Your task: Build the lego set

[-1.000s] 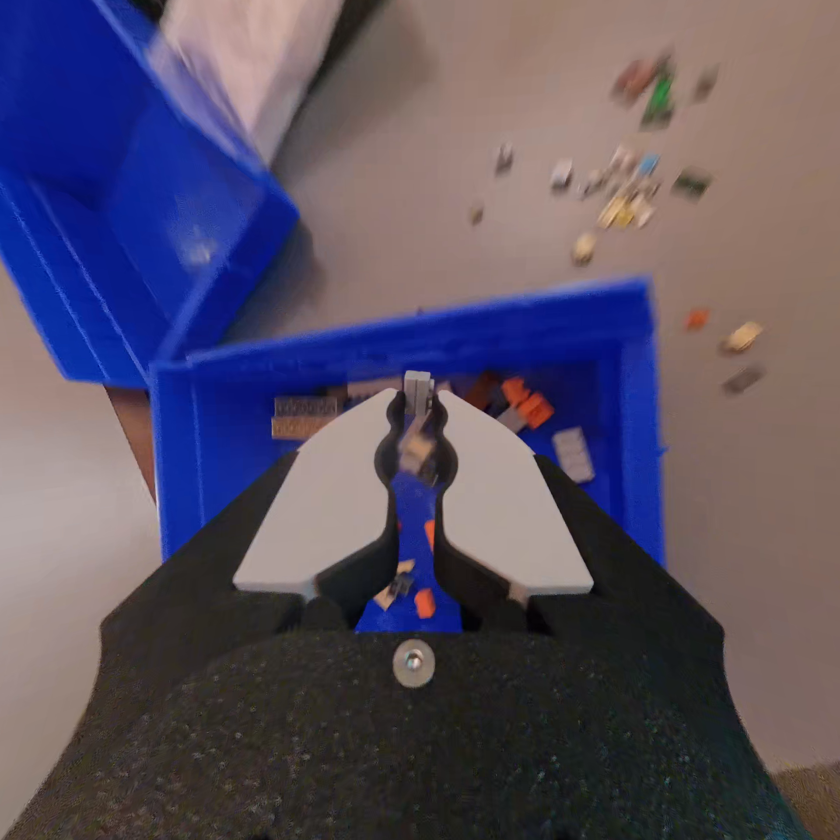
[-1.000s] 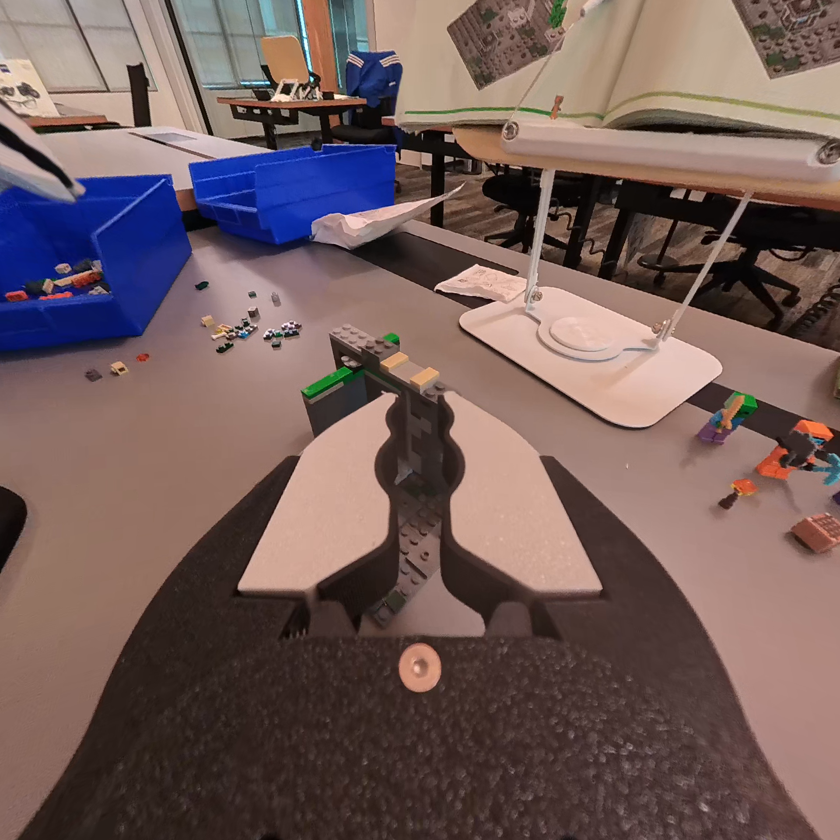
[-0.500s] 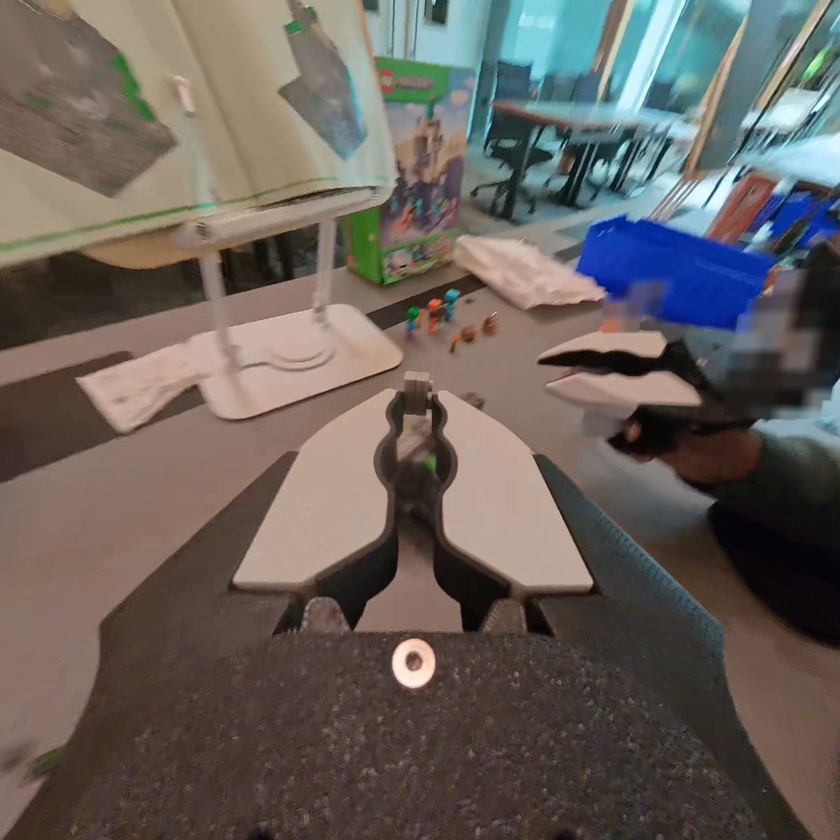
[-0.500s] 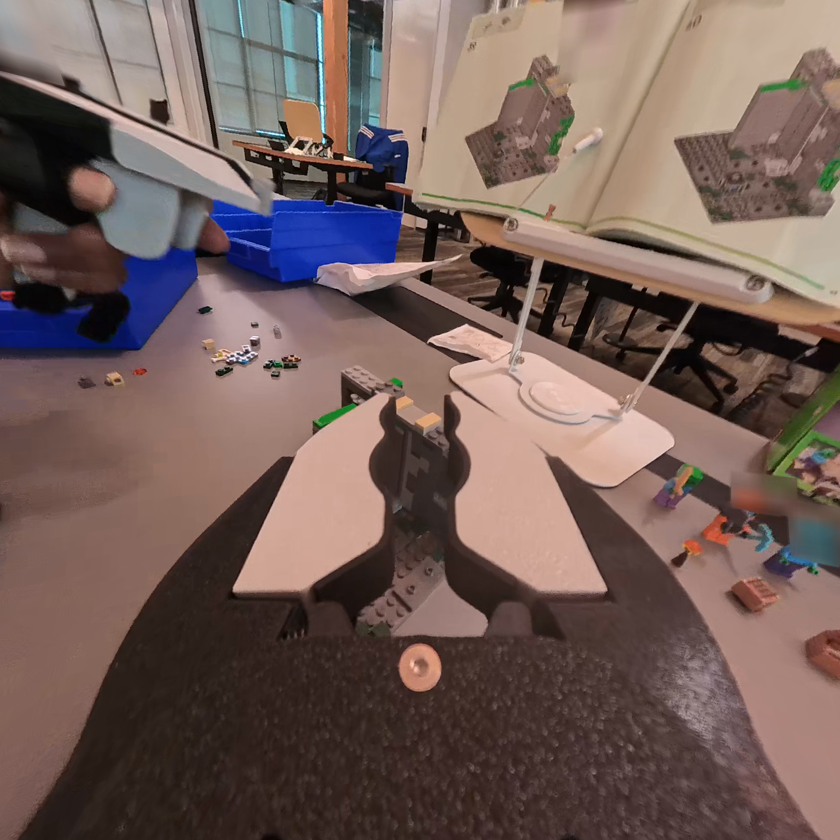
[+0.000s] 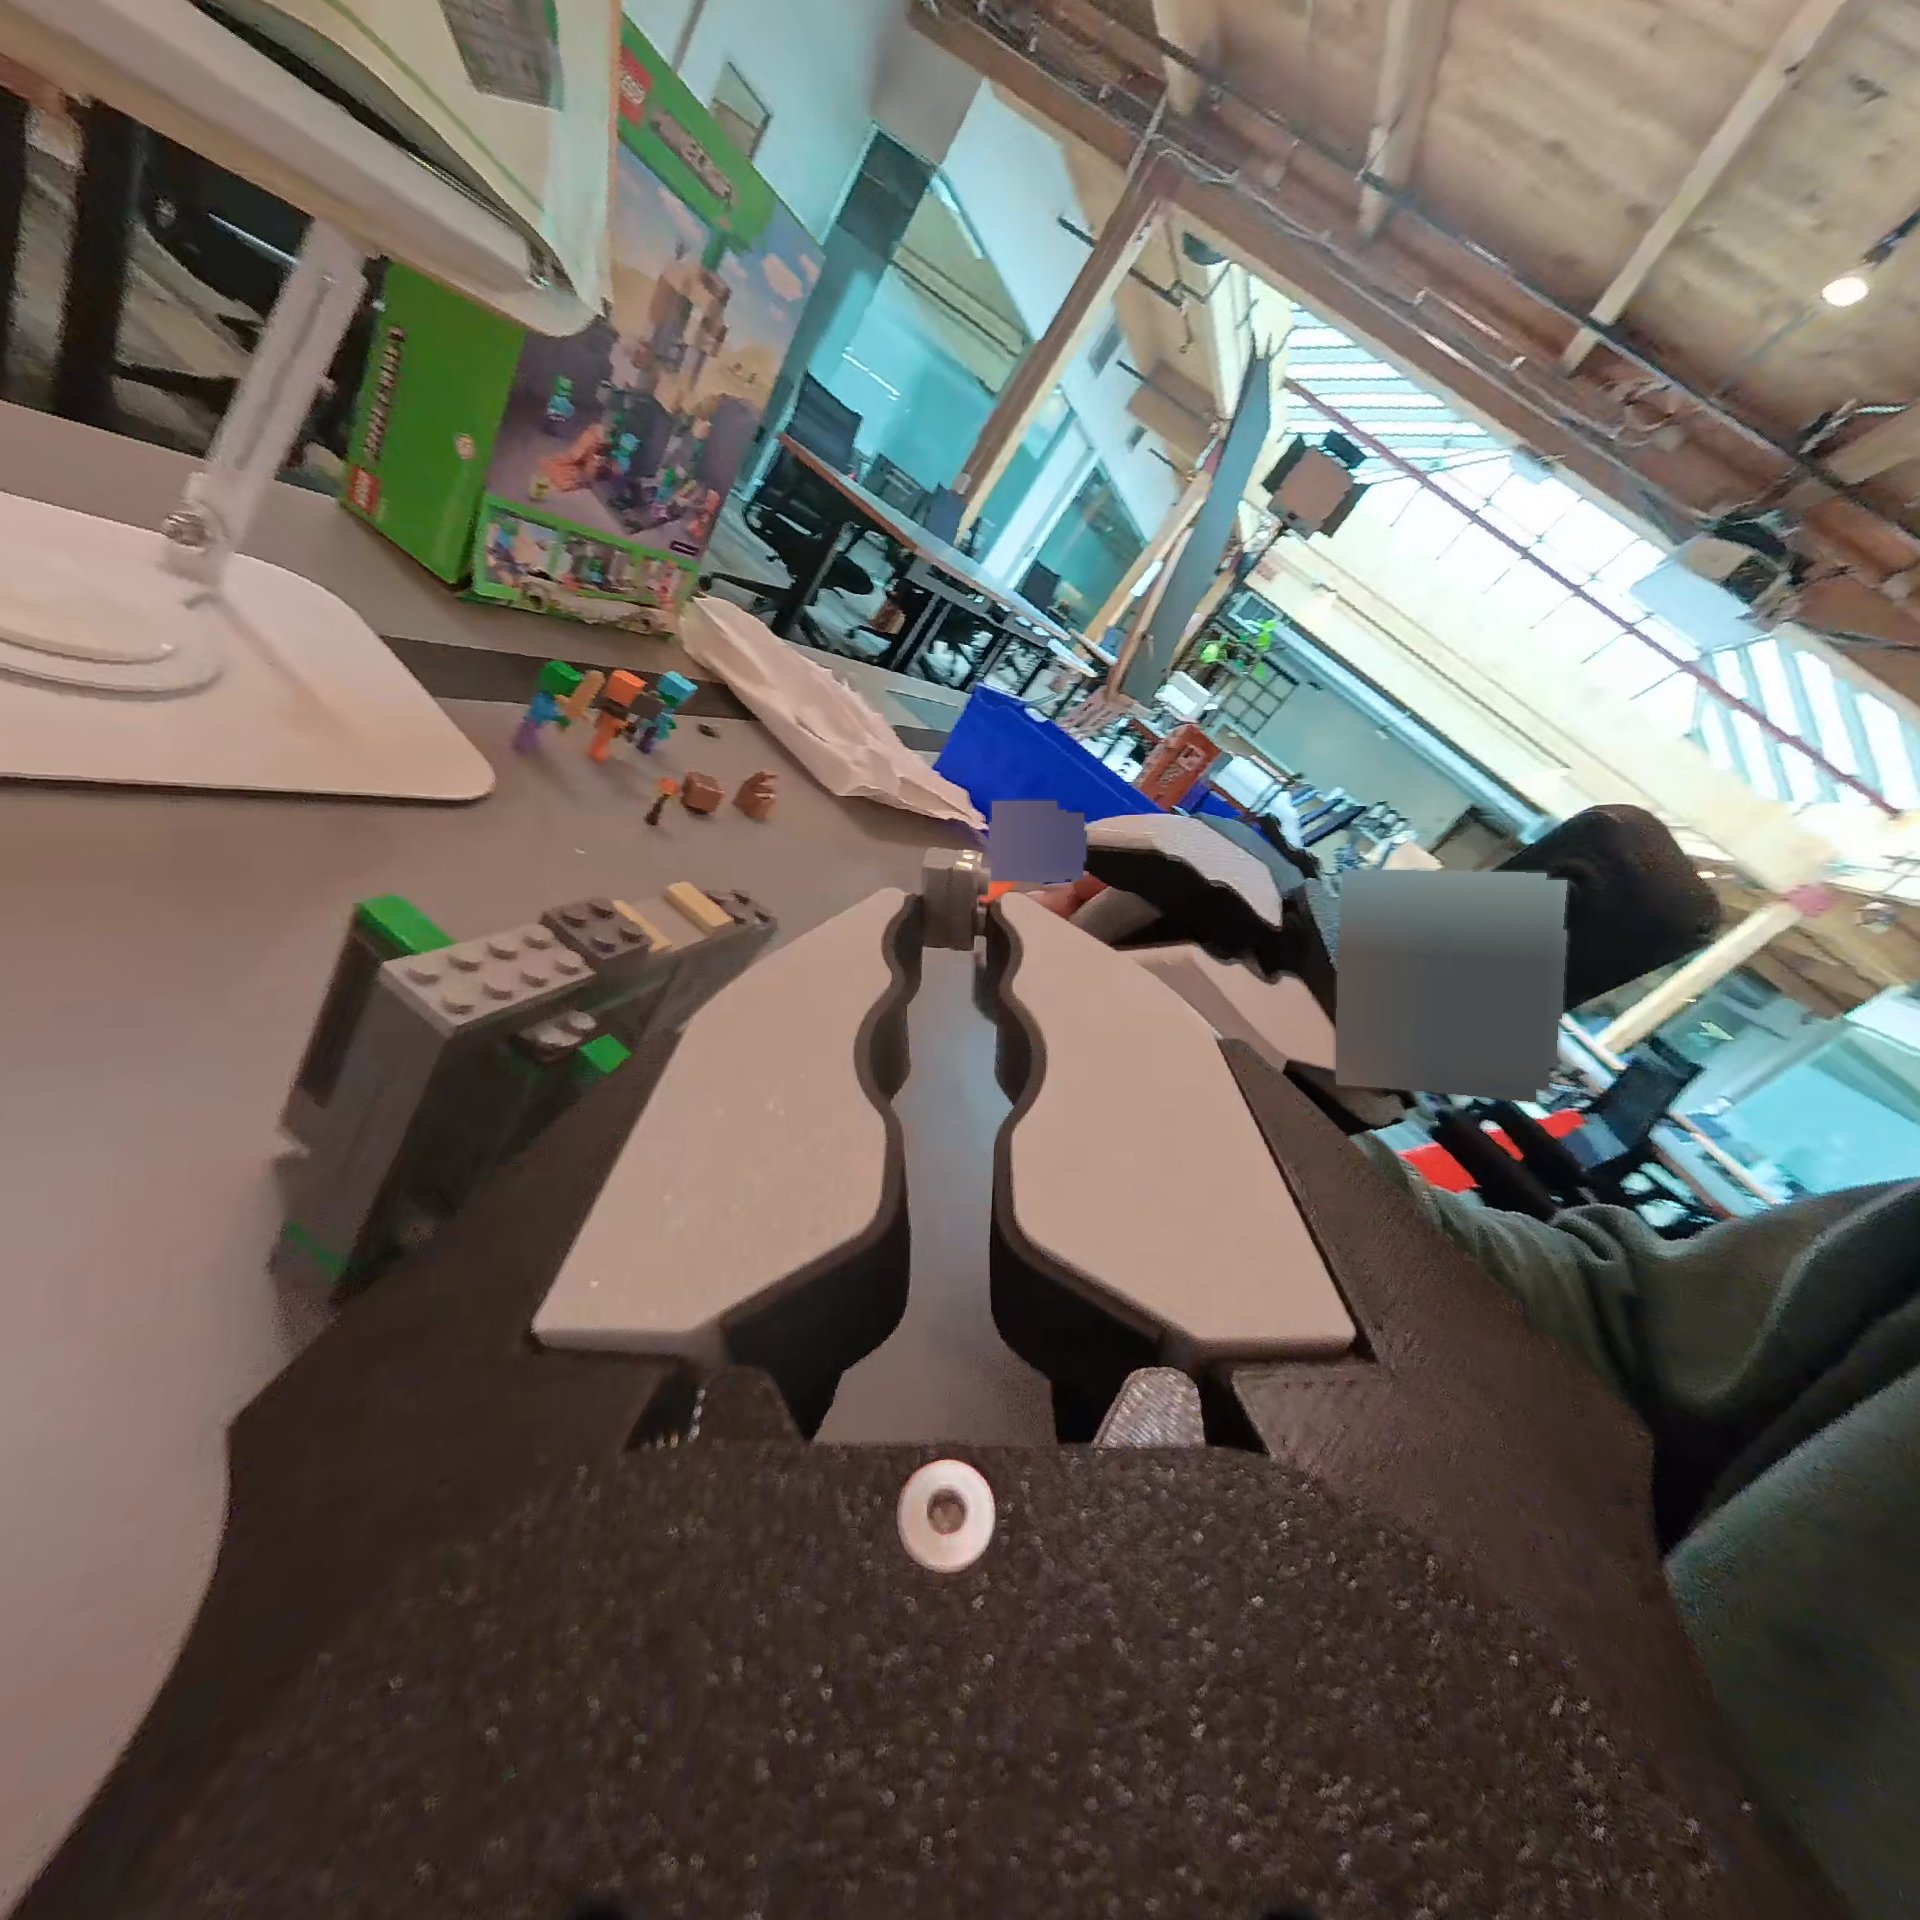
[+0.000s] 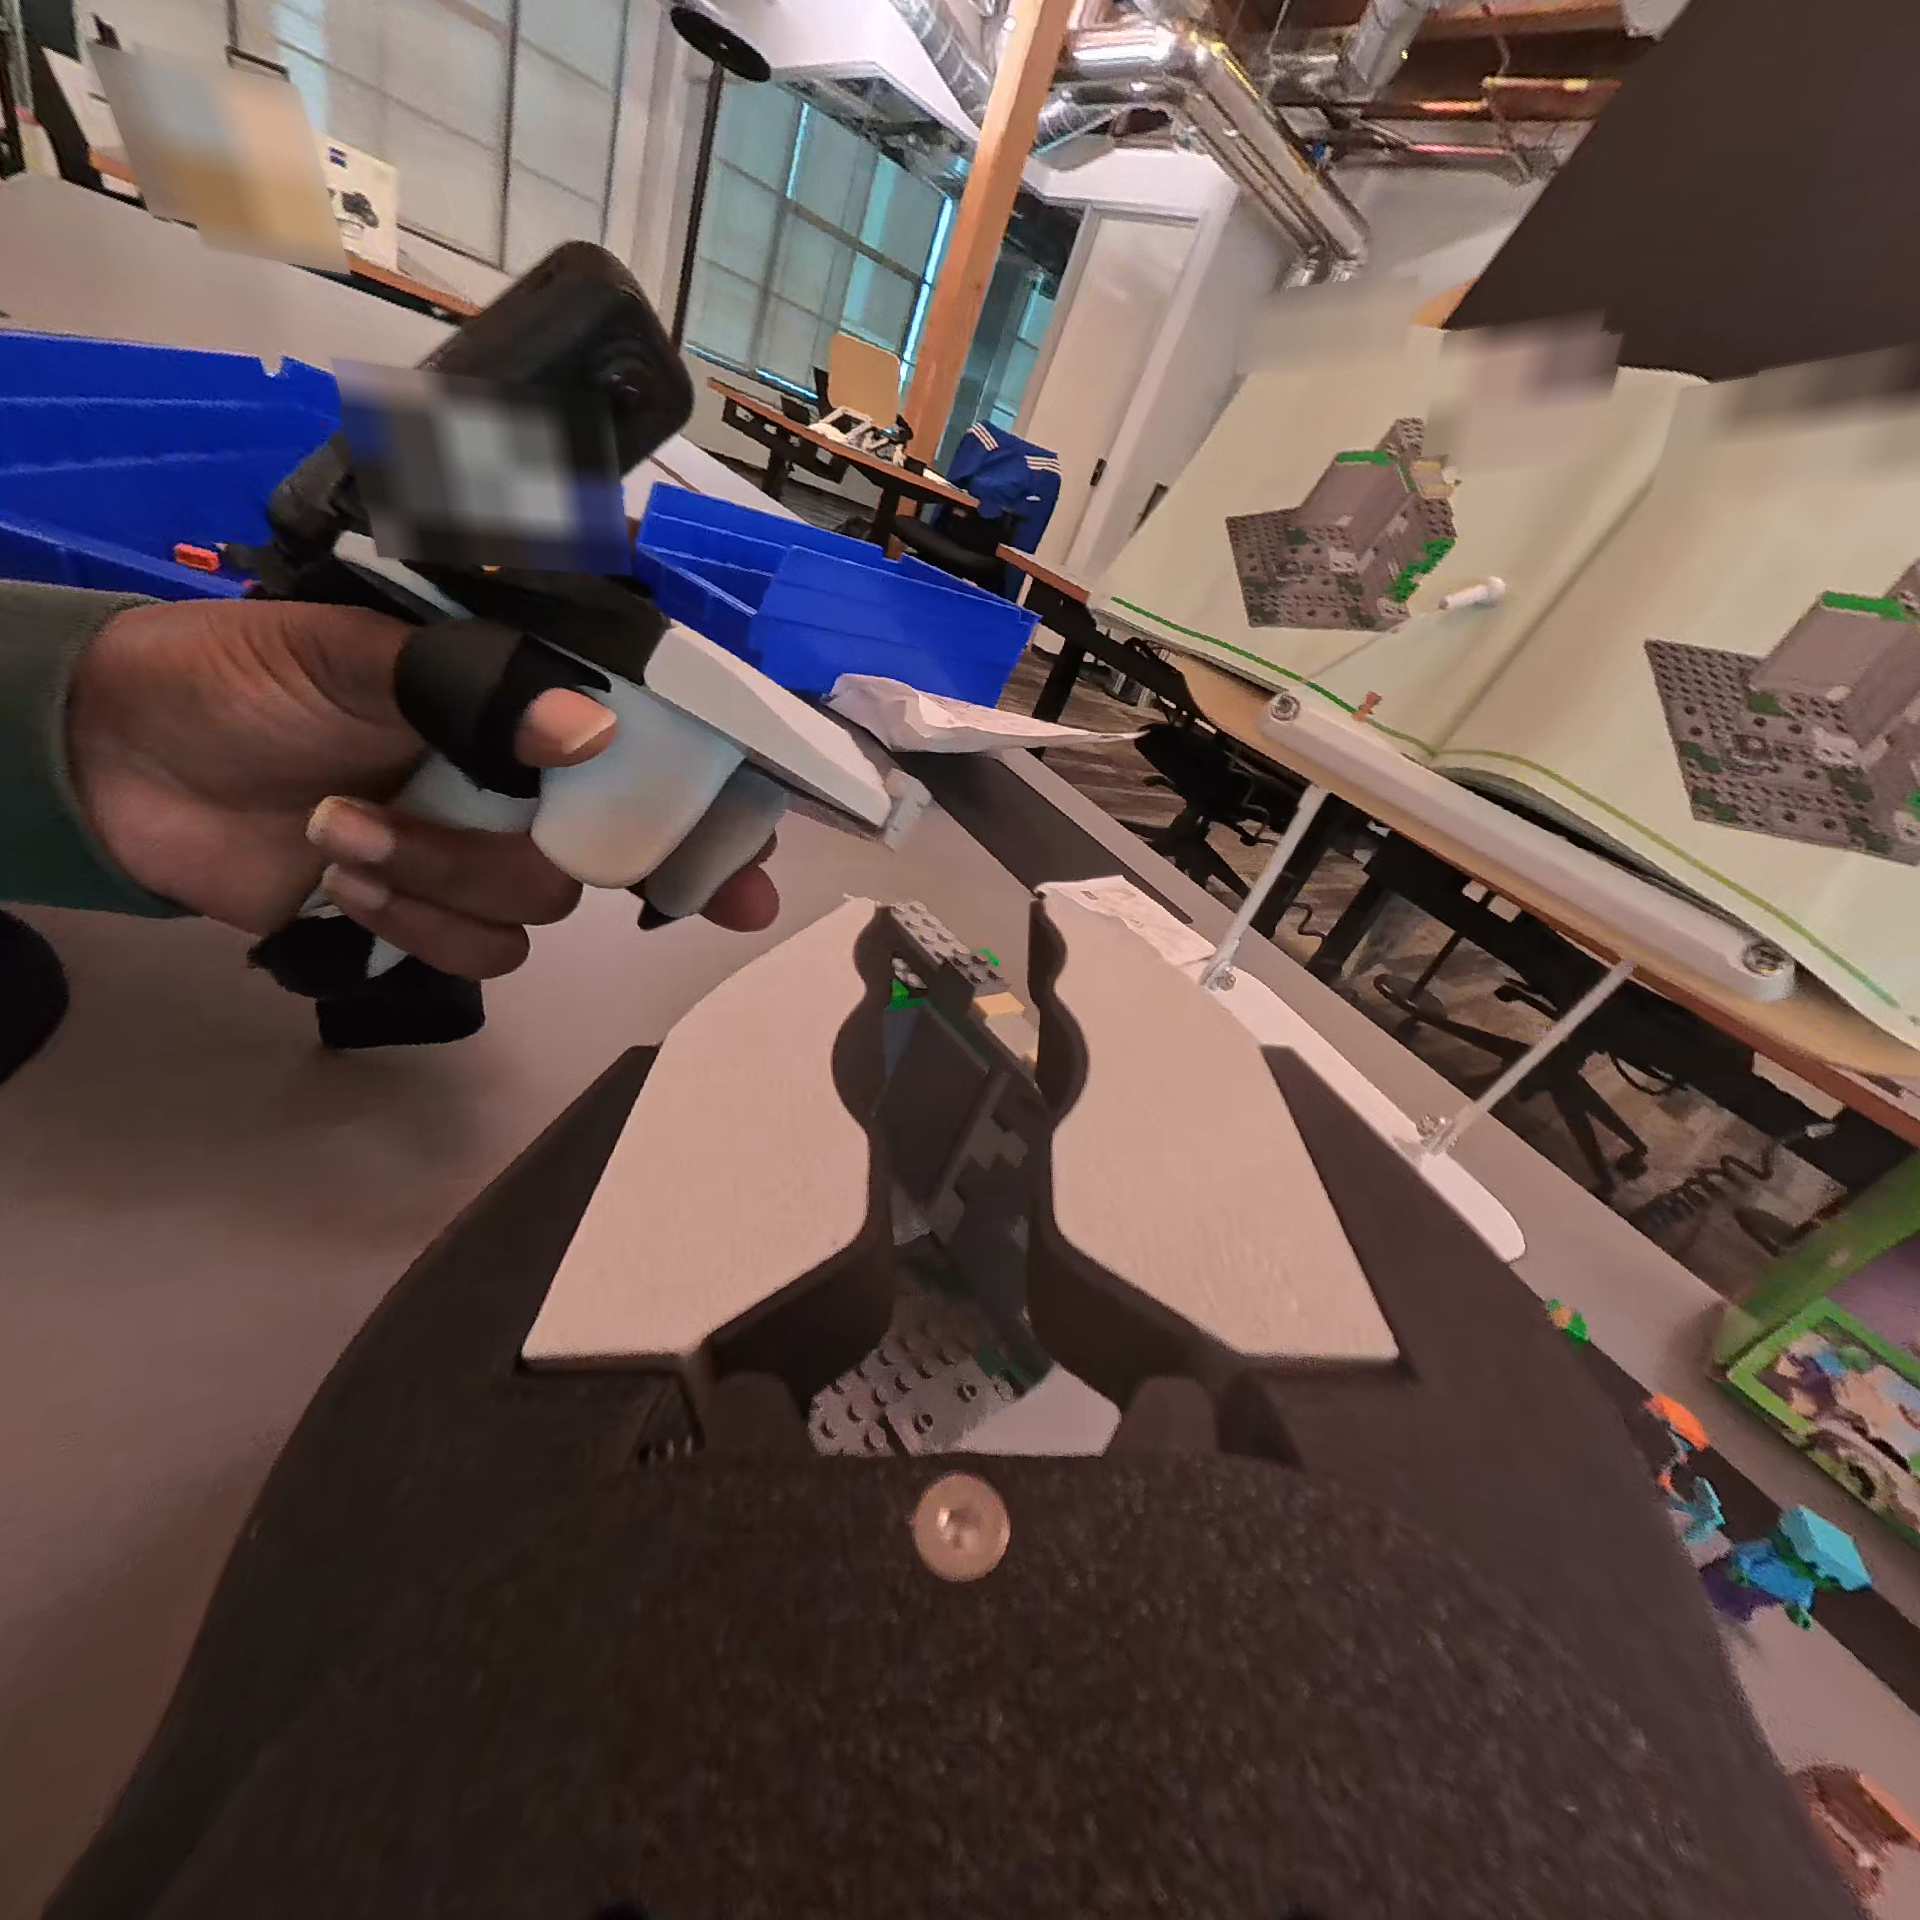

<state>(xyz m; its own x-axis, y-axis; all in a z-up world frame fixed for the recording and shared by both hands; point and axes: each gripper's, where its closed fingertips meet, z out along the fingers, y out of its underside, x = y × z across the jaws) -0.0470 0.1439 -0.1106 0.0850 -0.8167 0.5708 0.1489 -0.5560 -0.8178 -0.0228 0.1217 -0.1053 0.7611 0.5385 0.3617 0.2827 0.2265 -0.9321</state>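
Grey plastic dominates the table (image 5: 156, 987): the left gripper (image 5: 951, 914) pinches a small grey brick (image 5: 948, 907) between its fingertips, at about 3 o'clock of the part-built grey-and-green model (image 5: 488, 1049). The right gripper (image 6: 951, 914) has its jaws spread around that model (image 6: 951, 1101), which fills the gap between them, though contact cannot be told. A hand (image 6: 312, 769) holds the left gripper (image 6: 883, 805) at 10 o'clock of the right gripper's tips.
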